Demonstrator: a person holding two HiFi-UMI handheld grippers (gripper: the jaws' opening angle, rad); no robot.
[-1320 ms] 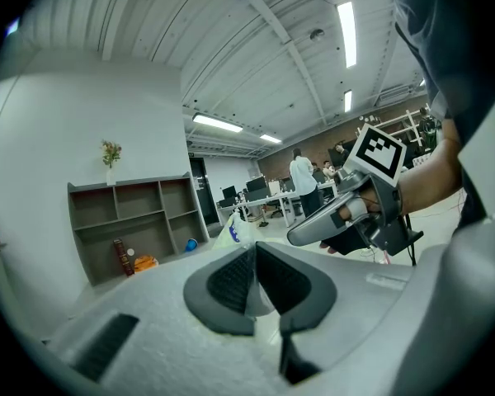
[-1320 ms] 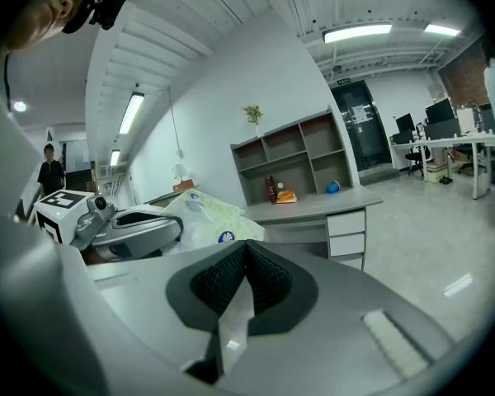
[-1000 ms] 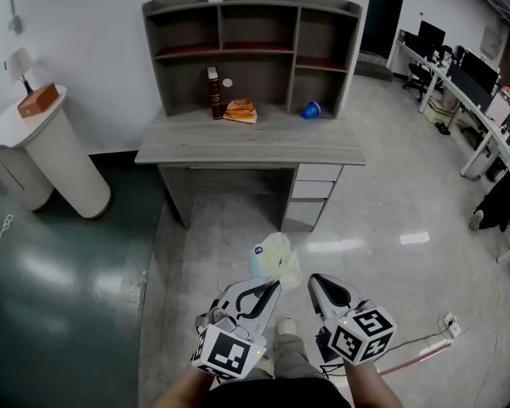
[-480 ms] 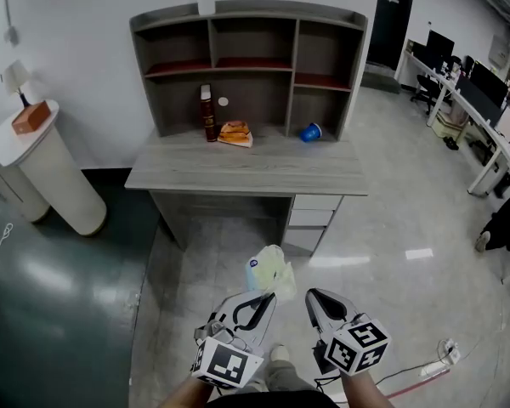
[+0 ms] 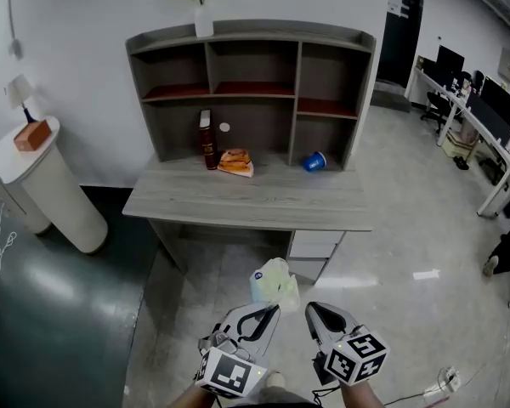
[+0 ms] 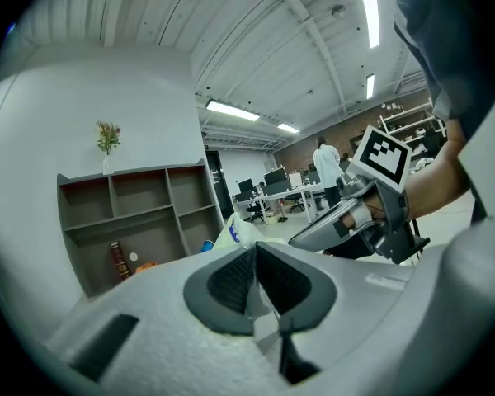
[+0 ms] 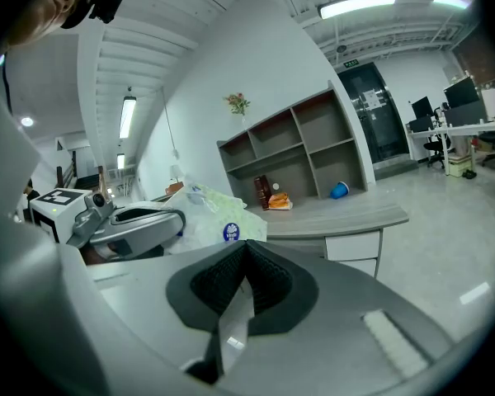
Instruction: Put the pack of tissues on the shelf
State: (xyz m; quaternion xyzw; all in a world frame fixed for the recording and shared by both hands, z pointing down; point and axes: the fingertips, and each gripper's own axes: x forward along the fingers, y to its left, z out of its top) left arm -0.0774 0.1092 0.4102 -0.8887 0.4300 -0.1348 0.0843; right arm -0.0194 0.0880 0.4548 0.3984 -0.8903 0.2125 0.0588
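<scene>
I'm running a pair of matching pale grey moulded-plastic left tongs (image 5: 272, 309) and right tongs (image 5: 311, 308), each showing a curved shell with a dark loop-shaped cut-out. Black ribbed rubber pads (image 6: 231, 280) are lining the jaws. White left cube (image 5: 229, 374) and right cube (image 5: 357, 357) are carrying black square markers.

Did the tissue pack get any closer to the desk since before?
Yes. The pack of tissues, carried in the left gripper, has moved forward: the floor gap between it and the desk is smaller.
</scene>
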